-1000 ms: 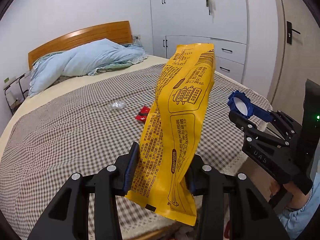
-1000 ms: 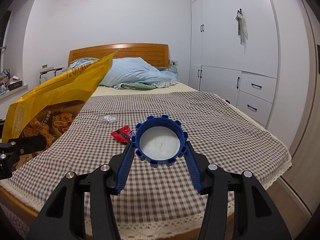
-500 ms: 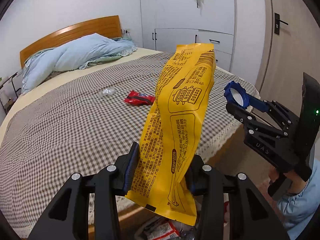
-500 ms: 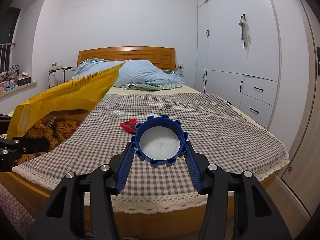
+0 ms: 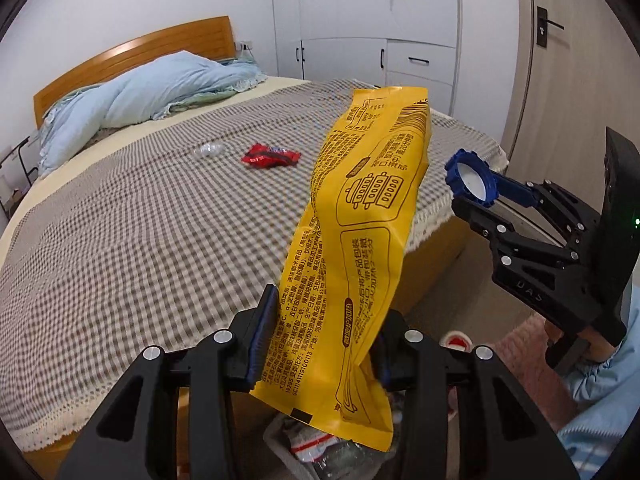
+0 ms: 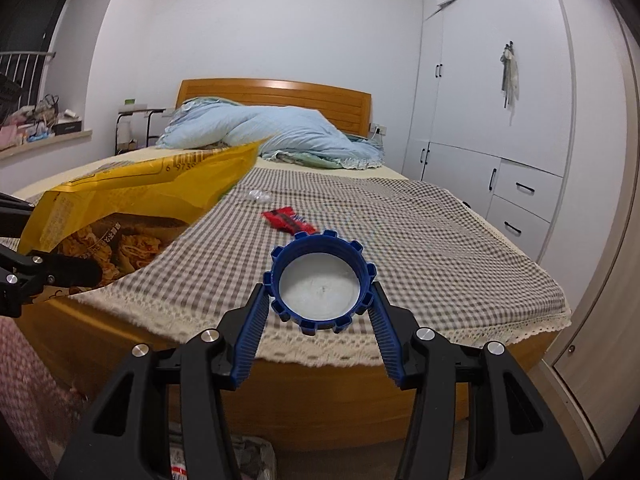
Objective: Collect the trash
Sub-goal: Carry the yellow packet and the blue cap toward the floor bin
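Note:
My left gripper (image 5: 324,344) is shut on a tall yellow food bag (image 5: 360,248), which stands upright between its pads beyond the foot of the bed. The same yellow food bag (image 6: 132,208) shows at the left of the right wrist view. My right gripper (image 6: 320,312) is shut on a blue ridged lid (image 6: 320,284) with a white inside; that blue lid (image 5: 470,178) also shows at the right of the left wrist view. A red wrapper (image 5: 270,156) and a small clear plastic scrap (image 5: 208,151) lie on the checked bedspread (image 5: 120,240).
Below the left gripper sits a bin or bag of trash (image 5: 320,452) on the floor. A blue quilt (image 6: 272,132) lies by the wooden headboard (image 6: 280,96). White wardrobes and drawers (image 6: 500,140) line the right wall. A sleeve (image 5: 600,400) shows at the right.
Both grippers have drawn back from the bed and sunk, each keeping its hold. The bed's foot edge and wooden frame now show, and trash on the floor has come into view.

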`<state>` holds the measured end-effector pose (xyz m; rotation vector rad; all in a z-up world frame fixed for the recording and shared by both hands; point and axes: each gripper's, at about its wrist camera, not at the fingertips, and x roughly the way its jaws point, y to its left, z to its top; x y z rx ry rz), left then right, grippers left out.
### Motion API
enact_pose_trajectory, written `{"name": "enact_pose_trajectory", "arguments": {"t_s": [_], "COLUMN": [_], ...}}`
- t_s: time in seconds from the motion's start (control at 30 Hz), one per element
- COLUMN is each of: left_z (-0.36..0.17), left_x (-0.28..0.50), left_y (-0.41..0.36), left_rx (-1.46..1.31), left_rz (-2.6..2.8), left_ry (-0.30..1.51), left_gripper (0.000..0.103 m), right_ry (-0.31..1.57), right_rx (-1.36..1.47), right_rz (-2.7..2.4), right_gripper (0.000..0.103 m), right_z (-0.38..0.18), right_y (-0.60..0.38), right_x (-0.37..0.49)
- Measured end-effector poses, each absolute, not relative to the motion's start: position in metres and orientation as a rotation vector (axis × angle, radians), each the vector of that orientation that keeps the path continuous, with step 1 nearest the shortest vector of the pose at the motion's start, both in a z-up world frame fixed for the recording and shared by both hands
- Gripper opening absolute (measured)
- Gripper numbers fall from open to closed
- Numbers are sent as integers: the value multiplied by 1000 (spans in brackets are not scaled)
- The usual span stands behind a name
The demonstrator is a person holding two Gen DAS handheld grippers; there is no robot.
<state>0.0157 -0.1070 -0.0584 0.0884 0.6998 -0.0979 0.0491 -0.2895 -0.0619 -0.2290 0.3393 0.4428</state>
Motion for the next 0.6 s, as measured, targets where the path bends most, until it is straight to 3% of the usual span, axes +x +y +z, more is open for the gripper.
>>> {"name": "enact_pose_trajectory", "arguments": {"t_s": [0.6], "left_z": [-108], "left_x": [-21], "left_y": [-104], "left_rx": [71], "left_rz": [-161], "left_ry": [808], "left_gripper": [39], "right_ry": [505], "right_rx": [-201], "right_rz": [496], "right_gripper": [50], "right_z": [-101], "right_y": [-289], "right_x": [30]}}
